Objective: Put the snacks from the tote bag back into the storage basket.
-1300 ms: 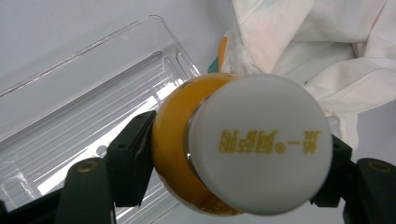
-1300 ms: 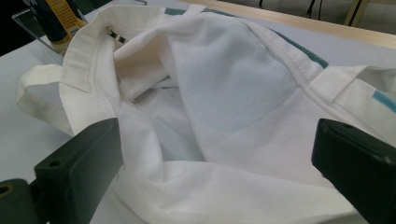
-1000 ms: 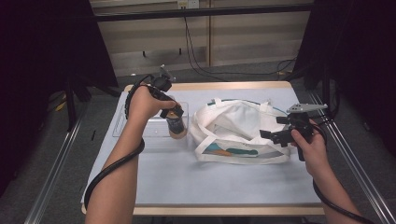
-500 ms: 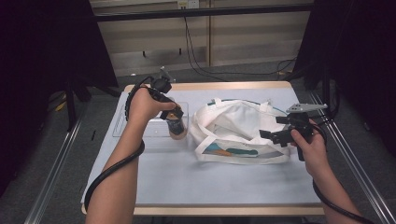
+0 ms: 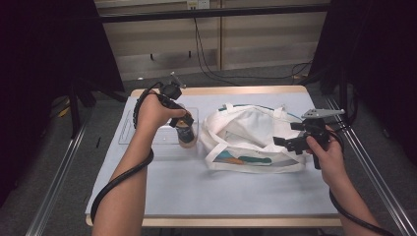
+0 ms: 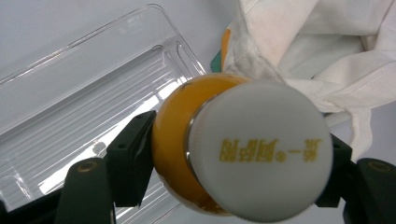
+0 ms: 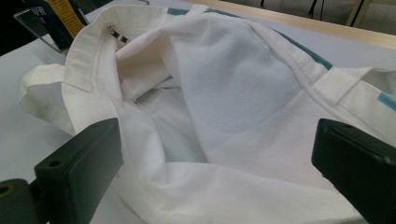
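The left gripper [image 6: 233, 172] clamps a small orange bottle [image 6: 175, 140] with a white cap [image 6: 261, 149], holding it at the edge of the clear plastic tray [image 6: 88, 98], just beside the white tote bag [image 5: 251, 140]. The right gripper [image 7: 215, 172] holds its jaws spread wide at the bag's open mouth, pressing on nothing.

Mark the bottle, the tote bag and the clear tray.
bottle [image 6: 261, 151], left gripper view, on its white cap.
tote bag [image 5: 251, 128], high view, on the white cloth inside its open mouth.
clear tray [image 6: 88, 93], left gripper view, on its ribbed floor.
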{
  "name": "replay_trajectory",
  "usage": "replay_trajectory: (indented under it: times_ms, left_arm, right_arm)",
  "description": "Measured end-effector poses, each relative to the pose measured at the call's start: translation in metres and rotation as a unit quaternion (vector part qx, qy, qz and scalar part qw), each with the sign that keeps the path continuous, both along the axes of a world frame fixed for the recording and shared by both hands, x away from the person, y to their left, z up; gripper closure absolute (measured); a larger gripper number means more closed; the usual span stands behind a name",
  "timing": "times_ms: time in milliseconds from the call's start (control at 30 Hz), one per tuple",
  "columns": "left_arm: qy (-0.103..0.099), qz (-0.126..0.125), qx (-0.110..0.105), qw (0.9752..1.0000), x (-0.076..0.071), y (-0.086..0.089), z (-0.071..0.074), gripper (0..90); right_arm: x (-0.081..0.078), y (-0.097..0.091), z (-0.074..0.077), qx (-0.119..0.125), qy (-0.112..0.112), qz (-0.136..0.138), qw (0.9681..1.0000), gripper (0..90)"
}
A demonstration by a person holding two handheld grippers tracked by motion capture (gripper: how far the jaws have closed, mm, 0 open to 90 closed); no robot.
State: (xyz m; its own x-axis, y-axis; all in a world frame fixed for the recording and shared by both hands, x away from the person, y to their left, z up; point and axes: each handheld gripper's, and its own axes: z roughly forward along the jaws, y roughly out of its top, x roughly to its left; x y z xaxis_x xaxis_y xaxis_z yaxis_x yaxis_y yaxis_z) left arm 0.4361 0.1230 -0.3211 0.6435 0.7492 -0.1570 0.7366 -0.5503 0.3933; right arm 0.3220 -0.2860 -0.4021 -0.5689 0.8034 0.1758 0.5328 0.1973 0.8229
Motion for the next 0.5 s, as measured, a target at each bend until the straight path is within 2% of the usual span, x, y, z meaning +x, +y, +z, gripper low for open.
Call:
replay_trajectory:
  times_ms: [33, 67, 467, 500]
  left_arm:
    - [-0.002, 0.008, -0.003, 1.0, -0.0009, -0.0005, -0.0014, 30.7]
    - [0.001, -0.001, 0.001, 1.0, -0.0001, 0.0008, -0.0014, 30.7]
    - [0.002, -0.001, 0.002, 1.0, 0.0006, -0.0005, -0.0074, 30.6]
    - [0.001, 0.007, -0.001, 1.0, -0.0003, -0.0017, -0.0084, 30.7]
  right_arm:
    - [0.0, 0.0001, 0.0, 0.0, 0.0, 0.0, 1.0, 1.6]
    - [0.0001, 0.0001, 0.0001, 0.0, -0.001, 0.0, 1.0, 1.6]
    - [0.0007, -0.0004, -0.0009, 0.0, 0.002, -0.001, 1.0, 1.6]
    - [0.0006, -0.0005, -0.0007, 0.0, 0.002, -0.001, 1.0, 1.6]
